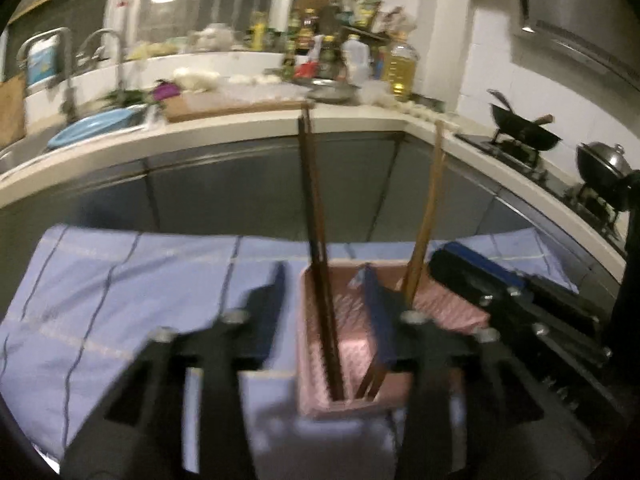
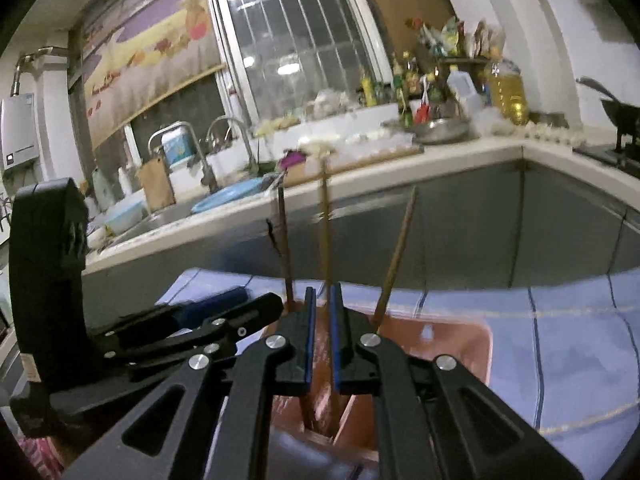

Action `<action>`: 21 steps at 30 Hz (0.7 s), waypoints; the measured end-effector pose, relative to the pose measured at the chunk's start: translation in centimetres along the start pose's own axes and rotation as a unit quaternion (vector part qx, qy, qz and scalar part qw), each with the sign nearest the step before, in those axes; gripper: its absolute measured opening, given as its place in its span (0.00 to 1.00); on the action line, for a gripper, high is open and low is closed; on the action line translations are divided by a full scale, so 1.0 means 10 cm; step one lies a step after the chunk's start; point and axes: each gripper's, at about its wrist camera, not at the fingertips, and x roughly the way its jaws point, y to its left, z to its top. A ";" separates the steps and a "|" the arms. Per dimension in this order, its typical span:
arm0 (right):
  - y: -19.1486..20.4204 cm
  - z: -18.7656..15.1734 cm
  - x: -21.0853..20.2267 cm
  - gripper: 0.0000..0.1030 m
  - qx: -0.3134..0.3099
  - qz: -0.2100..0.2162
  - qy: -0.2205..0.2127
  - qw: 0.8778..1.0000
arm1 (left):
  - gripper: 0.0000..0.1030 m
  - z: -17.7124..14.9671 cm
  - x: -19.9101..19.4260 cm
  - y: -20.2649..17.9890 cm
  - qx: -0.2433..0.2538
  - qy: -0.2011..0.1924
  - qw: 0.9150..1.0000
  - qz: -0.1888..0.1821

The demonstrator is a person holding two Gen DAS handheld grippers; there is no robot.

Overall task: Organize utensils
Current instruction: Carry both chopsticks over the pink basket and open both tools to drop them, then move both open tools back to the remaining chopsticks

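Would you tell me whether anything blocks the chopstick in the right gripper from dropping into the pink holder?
Nothing visible does: the chopstick in the right gripper already reaches into the pink holder.

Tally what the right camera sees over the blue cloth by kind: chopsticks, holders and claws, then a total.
chopsticks: 3, standing in the holder
pink holder: 1
claws: 2, left claw and right claw
Total: 6

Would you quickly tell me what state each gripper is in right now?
Left gripper: open, holding nothing; the pink utensil holder with its dark chopsticks lies between the fingers.
Right gripper: shut on a light wooden chopstick standing in the holder.
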 end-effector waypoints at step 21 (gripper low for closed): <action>0.36 -1.40 -1.27 0.60 0.087 -0.076 0.117 0.986 | 0.72 -1.27 -1.19 0.26 0.005 0.057 0.994 0.097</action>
